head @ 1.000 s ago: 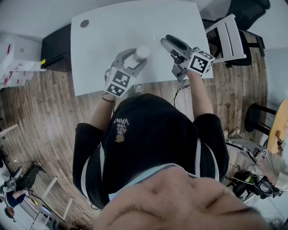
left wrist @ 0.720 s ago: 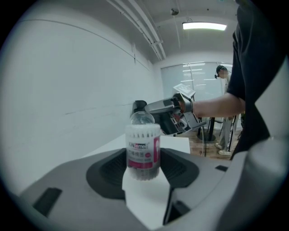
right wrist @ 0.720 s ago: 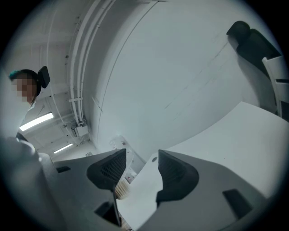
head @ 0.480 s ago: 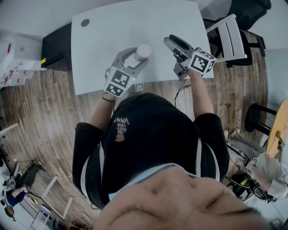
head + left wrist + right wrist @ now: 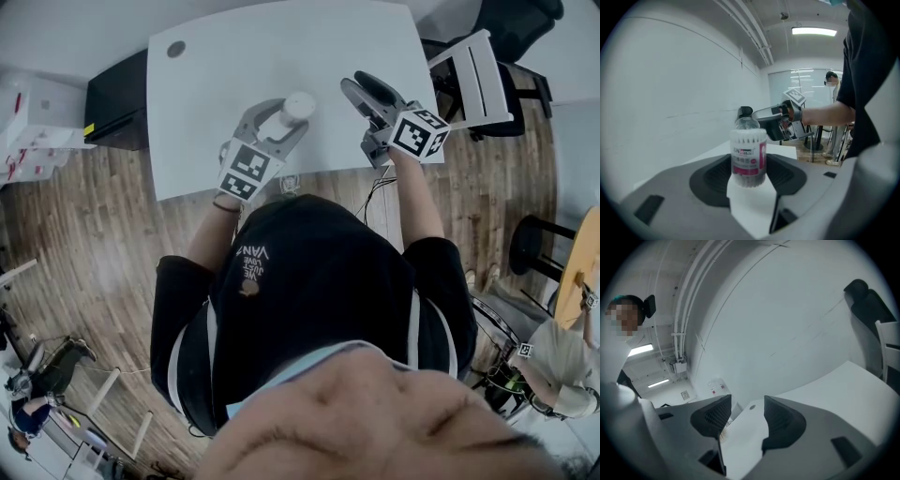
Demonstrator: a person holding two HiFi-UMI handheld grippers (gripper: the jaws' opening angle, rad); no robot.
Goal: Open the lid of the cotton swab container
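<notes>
Your left gripper (image 5: 279, 122) clamps the container (image 5: 749, 157); the right gripper (image 5: 358, 84) at 3 o'clock (empty, open jaws just narrowed) may bump the lid (image 5: 746, 124), tipping it.

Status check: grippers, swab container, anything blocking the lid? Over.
Left gripper clamped on cotton swab container, upright. Right gripper open, empty, jaws just eased inward, standing off beside the container. Lid on. Nothing blocking.

One clear plastic cotton swab container (image 5: 294, 106) with a pink label stands near the white tabletop's (image 5: 216, 84) near edge. There are two grey grippers: the left gripper (image 5: 281, 117) and the right gripper (image 5: 362, 84). One round grey grommet (image 5: 175, 49) sits at the far left corner. One white chair (image 5: 476, 73) stands beside the right edge.
</notes>
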